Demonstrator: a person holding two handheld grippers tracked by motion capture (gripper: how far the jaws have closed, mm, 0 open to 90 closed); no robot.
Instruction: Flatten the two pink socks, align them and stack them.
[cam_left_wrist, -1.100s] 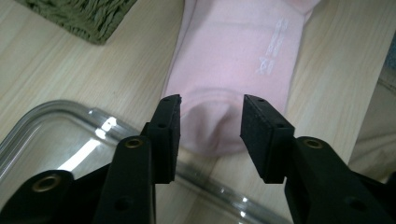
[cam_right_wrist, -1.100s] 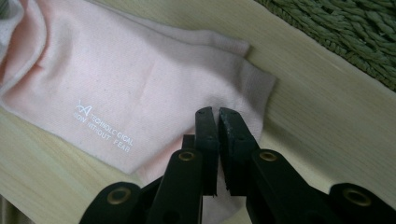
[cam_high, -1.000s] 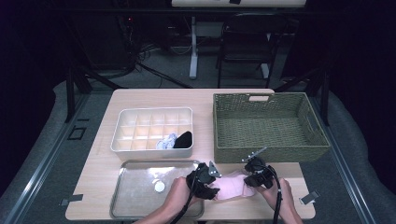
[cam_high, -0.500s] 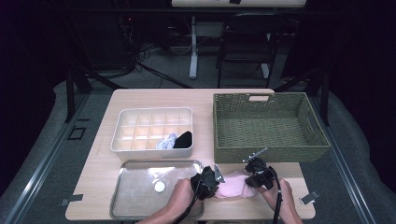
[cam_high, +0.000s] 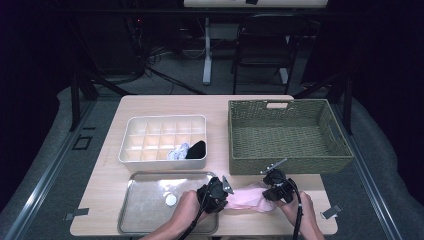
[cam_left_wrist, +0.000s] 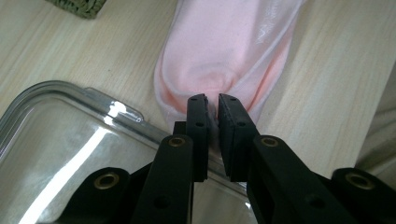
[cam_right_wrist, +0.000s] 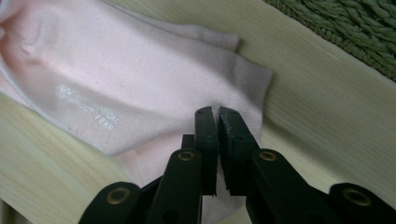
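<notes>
A pale pink sock (cam_high: 250, 196) lies flat on the wooden table near its front edge, between two hands. My left gripper (cam_left_wrist: 212, 100) is shut on the sock's rounded end (cam_left_wrist: 224, 46), pinching up a small fold beside the tray's corner. In the high view this left gripper (cam_high: 226, 195) sits at the sock's left end. My right gripper (cam_right_wrist: 213, 113) is shut on the sock's (cam_right_wrist: 116, 79) other end, by its straight edge. From above, the right gripper (cam_high: 268, 195) is at the sock's right end.
A clear tray (cam_high: 150, 220) with a small round object (cam_high: 171, 200) lies left of the sock. Behind it stands a white divided box (cam_high: 162, 162) holding rolled socks. A green woven basket (cam_high: 290, 165) stands at the right, just behind the right gripper.
The sock looks flatter and more drawn out between the two grippers than a second ago. The left gripper has shifted only slightly. The right gripper has kept still.
</notes>
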